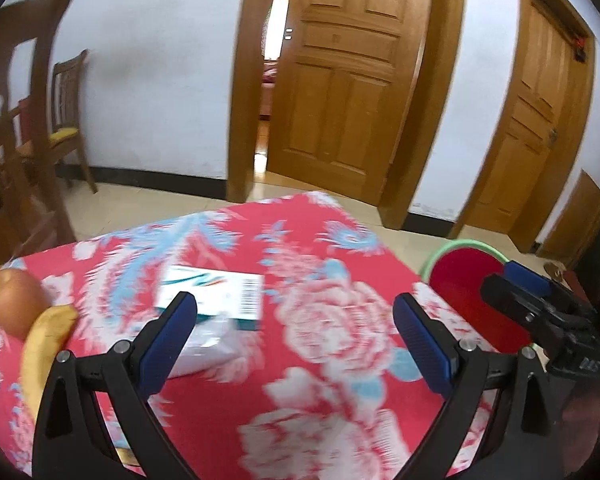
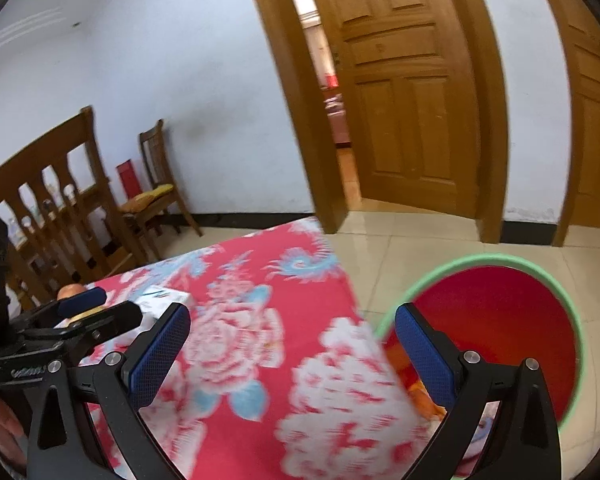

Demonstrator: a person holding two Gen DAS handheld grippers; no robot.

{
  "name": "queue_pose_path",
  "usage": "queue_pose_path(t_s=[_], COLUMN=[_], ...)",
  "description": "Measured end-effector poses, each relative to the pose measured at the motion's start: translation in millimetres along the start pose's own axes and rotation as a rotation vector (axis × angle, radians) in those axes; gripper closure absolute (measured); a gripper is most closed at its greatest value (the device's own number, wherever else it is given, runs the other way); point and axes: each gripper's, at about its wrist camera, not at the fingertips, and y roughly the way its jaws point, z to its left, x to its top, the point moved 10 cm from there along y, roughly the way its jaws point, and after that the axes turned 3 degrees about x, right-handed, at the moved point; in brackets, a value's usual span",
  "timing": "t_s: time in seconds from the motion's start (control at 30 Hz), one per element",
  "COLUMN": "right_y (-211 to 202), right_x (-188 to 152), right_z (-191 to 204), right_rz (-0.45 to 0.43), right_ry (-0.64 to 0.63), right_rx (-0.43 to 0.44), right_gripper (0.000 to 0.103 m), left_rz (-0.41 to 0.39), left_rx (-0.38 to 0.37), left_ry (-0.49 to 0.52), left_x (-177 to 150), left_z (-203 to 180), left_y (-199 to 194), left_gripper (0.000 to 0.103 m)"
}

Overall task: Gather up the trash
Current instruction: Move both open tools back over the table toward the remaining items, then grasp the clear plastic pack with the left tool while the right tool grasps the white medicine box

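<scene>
Blue-padded fingers of the left gripper stand wide apart with nothing between them, poised over the floral tablecloth. Taking the white carton as the landmark: it lies flat on the cloth just ahead of this gripper and slightly toward its left finger, resting on a crumpled clear wrapper that reaches back to that finger. Its long axis appears to run across the gripper's line, the barcode end toward the bin. Left of the carton sit a banana peel and a round brownish fruit, touching each other.

On the carton's far right, beyond the table edge, the red bin with its green rim stands on the floor. The right gripper also gapes empty, its right finger already over the bin's mouth, where some scraps show. It is well apart from the carton, so the left gripper is plainly the nearer one for the next pick.
</scene>
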Motion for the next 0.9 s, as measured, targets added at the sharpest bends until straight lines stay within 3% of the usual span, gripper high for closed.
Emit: queue_pose_path(t_s=[0.5,0.73,0.9], right_y=[52.8,62.7,66.3], right_x=[-8.0,-14.4,-14.5], right_z=[91.6,100.2,76.5], right_rz=[0.067,0.085,0.101], right_ry=[-0.125,-0.149,-0.082], right_rx=[0.058,0.049,0.023], right_gripper=[0.001,0.001,0.001], left_rz=[0.039,0.1,0.141], left_rx=[0.037,0.017,0.043], left_ry=[-0.106,-0.107,-0.022], left_x=[-16.4,-29.3,-45.8], left_z=[87.7,79.4,56.1], left_y=[1.7,21.3,38.4], left_gripper=[0.005,0.005,0.006])
